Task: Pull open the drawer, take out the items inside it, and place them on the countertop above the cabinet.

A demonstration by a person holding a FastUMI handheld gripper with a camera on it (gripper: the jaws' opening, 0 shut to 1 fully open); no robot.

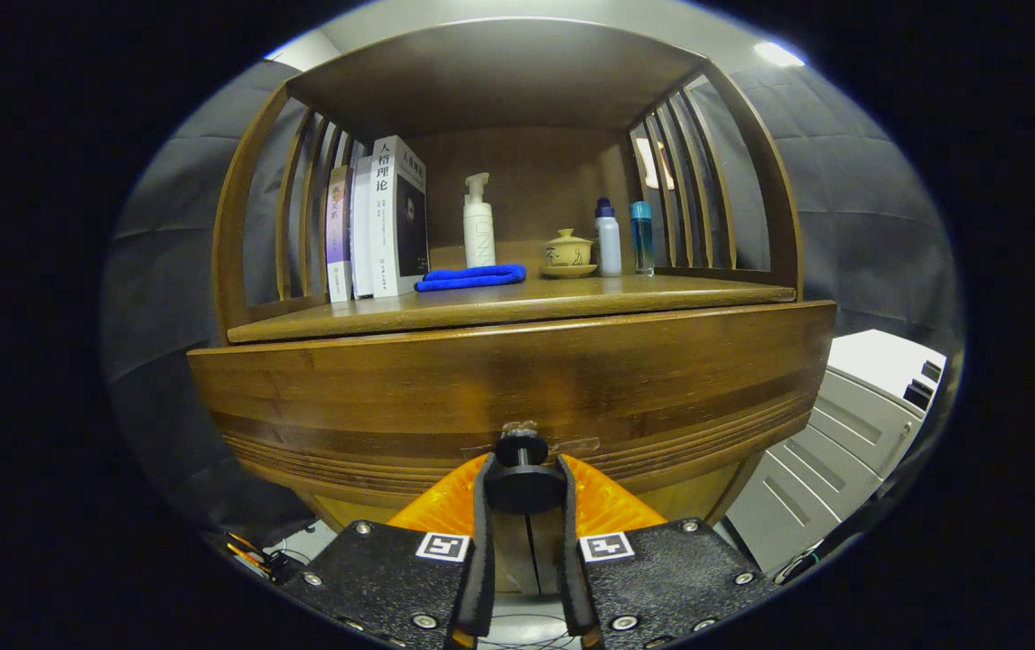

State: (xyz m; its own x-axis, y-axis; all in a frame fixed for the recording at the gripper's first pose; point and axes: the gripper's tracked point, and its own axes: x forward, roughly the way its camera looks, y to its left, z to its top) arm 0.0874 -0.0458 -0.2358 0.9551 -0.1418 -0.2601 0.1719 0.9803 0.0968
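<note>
Reading from the left, we see a row of books [379,219] standing upright at the left end of the countertop [517,302], then a blue cloth [470,277] folded flat just beside them, a white pump bottle [479,223] behind the cloth, a small lidded teacup on a saucer [569,253], and two slim bottles [623,237] close together near the right-hand slats. Below the countertop, the wooden drawer front [517,384] curves across our view, and it looks shut or barely started, since we cannot see into it. At its lower middle sits the black round knob [522,474], and our gripper [523,492] has its two fingers drawn narrow on either side of that knob, the black pads [482,515] seemingly pressing its flanks. We judge that we are at the first step: the handle is gripped and the pull is due. The next move calls for a straight, level draw backward, keeping the squeeze firm so the knob does not slip out. To the right stands a pale grey cabinet [852,433].
</note>
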